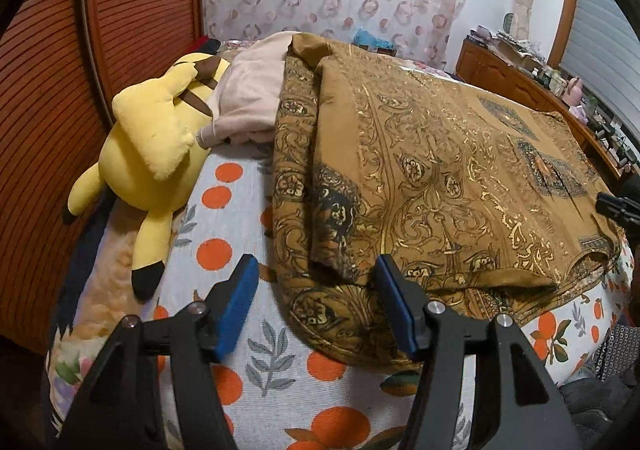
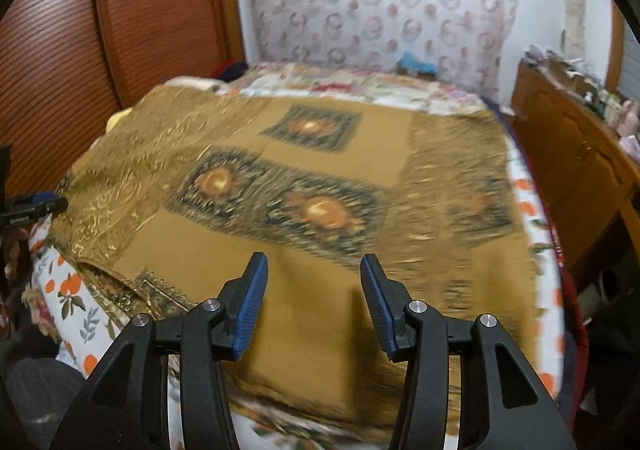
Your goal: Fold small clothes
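A brown cloth (image 1: pixel 448 178) with gold and black ornament lies spread on the bed, its left side folded over in layers. It also fills the right wrist view (image 2: pixel 280 210). My left gripper (image 1: pixel 316 270) is open and empty, just above the cloth's near left corner. My right gripper (image 2: pixel 314 270) is open and empty, above the cloth's near edge. The right gripper's tip shows at the far right of the left wrist view (image 1: pixel 618 206). The left gripper's tip shows at the left edge of the right wrist view (image 2: pixel 36 206).
A yellow plush toy (image 1: pixel 152 154) lies at the bed's left side beside a beige garment (image 1: pixel 248 102). The bedsheet (image 1: pixel 232 218) has orange fruit print. A slatted wooden headboard (image 1: pixel 60 90) stands on the left. A wooden dresser (image 2: pixel 572 154) stands on the right.
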`<state>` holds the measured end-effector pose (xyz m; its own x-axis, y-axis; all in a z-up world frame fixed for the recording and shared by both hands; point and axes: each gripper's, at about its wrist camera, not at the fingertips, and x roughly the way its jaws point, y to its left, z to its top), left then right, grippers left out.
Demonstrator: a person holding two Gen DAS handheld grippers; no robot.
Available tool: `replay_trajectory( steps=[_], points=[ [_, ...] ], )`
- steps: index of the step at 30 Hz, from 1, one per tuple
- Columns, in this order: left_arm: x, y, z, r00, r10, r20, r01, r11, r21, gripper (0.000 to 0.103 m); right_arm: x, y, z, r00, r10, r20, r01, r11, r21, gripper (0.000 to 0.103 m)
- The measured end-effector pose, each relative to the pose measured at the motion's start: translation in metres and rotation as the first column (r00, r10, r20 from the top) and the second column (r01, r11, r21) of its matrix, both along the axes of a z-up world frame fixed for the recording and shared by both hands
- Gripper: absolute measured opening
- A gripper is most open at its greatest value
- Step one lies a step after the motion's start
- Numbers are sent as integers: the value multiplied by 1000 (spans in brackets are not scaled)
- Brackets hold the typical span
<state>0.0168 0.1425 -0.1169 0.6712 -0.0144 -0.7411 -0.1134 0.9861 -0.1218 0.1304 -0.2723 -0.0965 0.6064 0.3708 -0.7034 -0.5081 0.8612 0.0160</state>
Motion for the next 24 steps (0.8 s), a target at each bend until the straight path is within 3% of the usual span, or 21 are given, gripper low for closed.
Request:
replay_trajectory(
  steps=[9,24],
  points=[
    [0,1,0,1000,-1,8,1,1000,-9,60,-4,43,-16,1000,-8,-22,6,997,-73,53],
    [14,24,12,996,39,77,-32,995,-90,60,-6,52,-25,1000,2,-15,-3,996,-94,67]
  ],
)
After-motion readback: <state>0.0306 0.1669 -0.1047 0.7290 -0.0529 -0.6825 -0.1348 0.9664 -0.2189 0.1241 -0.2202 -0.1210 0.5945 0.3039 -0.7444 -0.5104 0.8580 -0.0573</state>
